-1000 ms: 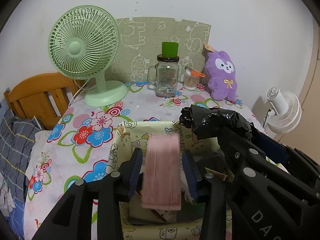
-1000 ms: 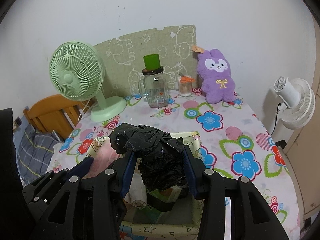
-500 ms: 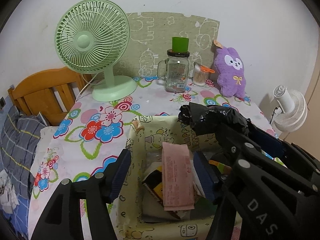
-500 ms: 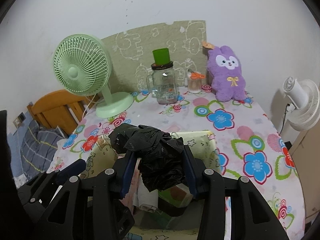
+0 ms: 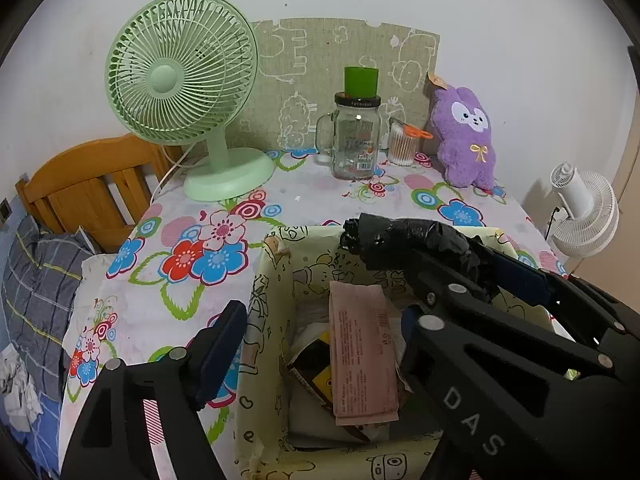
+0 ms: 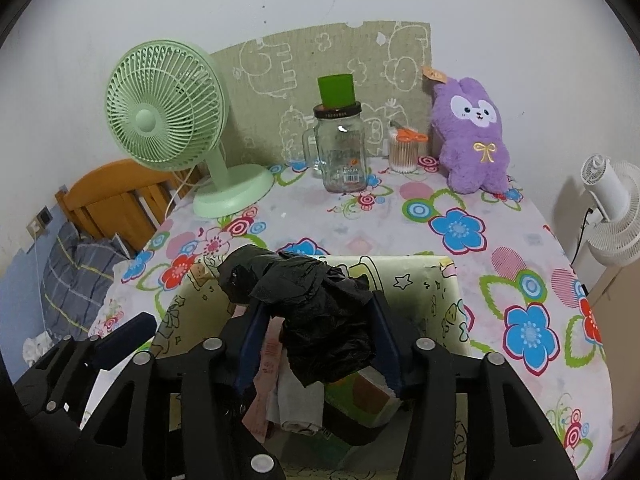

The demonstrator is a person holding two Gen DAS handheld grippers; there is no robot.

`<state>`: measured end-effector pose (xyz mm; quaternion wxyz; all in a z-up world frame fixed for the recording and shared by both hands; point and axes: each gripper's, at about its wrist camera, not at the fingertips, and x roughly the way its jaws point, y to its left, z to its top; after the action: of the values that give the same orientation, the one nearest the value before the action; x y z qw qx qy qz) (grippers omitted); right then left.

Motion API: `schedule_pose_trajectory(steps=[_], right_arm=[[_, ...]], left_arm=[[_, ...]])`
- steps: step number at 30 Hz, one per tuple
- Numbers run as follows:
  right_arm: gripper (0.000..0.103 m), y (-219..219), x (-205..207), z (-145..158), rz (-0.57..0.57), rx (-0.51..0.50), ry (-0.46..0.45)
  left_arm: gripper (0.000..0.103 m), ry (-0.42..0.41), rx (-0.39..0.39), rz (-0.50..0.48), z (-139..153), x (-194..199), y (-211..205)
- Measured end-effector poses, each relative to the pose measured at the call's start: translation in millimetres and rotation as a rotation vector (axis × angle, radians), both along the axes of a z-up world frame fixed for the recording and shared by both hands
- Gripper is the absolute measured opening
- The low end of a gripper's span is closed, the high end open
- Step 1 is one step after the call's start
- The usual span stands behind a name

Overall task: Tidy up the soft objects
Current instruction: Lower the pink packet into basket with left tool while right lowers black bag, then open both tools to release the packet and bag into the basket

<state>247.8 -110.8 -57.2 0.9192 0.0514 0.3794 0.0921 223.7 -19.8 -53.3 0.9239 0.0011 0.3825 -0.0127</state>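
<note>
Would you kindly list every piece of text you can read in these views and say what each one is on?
"DAS": white letters on the right gripper arm, cut off at the frame edge.
Pink packet: printed lines, too small to read.
Glass jar: lid lettering and label, too blurred.
Storage box: cartoon drawings only.

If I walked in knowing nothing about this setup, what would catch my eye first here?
Probably the crumpled black plastic bag between the right gripper's fingers, hanging over the cartoon-print box at the table's near edge. Beside it, the left gripper stands open above a pink packet lying in that box. At the back by the wall, a green fan and a purple plush bunny stand out on the flowered tablecloth.
</note>
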Motion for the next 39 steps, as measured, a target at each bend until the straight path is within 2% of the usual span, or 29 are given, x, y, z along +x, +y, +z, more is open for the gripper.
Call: schedule_pose_trajectory(steps=[7, 13, 24, 39], right_arm=[[0.076, -3.0, -1.0, 1.2, -0.018, -0.009, -0.011], [0.087, -12.3, -7.8, 7.7, -0.049, -0.012, -0.033], [0.098, -28.0, -33.1, 26.4, -0.096, -0.009, -0.086], [0.102, -45.7, -79.1, 52.3, -0.137, -0.001, -0.141]], left_arm=[[0.086, -0.005, 0.002, -0.009, 0.7, -0.5, -3.0], [0.087, -0.016, -0.005, -0.032, 4.7, -4.2, -10.7], [0.100, -0.070, 0.006, -0.047, 21.3, -22.6, -22.5], [0.103, -0.129, 0.004, -0.046, 45.2, -61.0, -21.5]])
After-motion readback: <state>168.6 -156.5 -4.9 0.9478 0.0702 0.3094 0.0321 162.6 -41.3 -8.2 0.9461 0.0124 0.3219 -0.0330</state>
